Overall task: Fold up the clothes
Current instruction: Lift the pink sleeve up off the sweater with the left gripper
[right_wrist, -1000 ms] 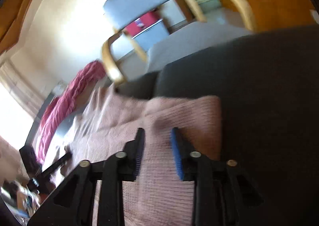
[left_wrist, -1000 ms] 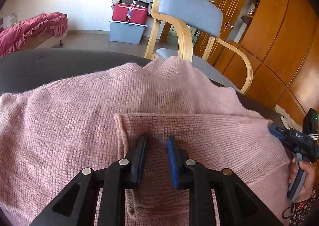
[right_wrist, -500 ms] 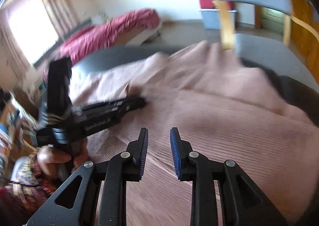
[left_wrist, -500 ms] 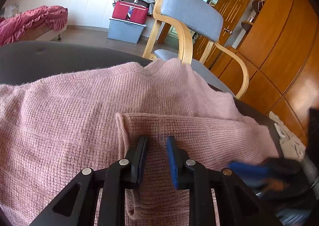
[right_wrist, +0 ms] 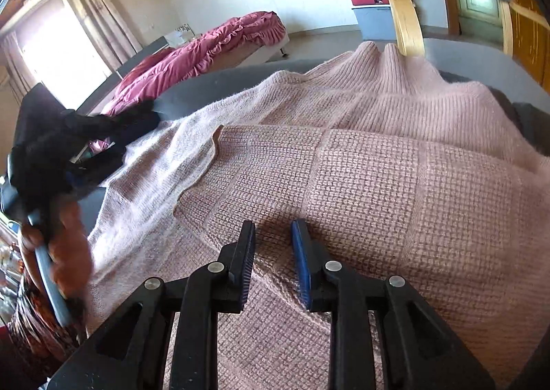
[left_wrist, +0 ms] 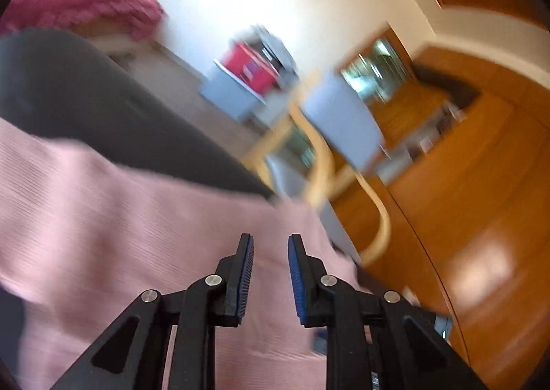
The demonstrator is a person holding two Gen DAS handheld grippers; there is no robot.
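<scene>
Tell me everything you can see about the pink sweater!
The pink sweater is a soft-looking, fuzzy knit with a small waffle-like pattern. It lies spread over a dark grey surface, not yet folded into a neat stack. One part is folded across the top as a second layer, with its edge showing. Its far end bunches into ridges near the chair. The open right gripper hovers over it, gripping nothing.

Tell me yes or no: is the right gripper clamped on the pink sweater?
No: the right gripper hovers over the pink sweater with its jaws apart, nothing between them.

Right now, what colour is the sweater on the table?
Dusty pink waffle knit sweater; sharpest in the right wrist view.
</scene>
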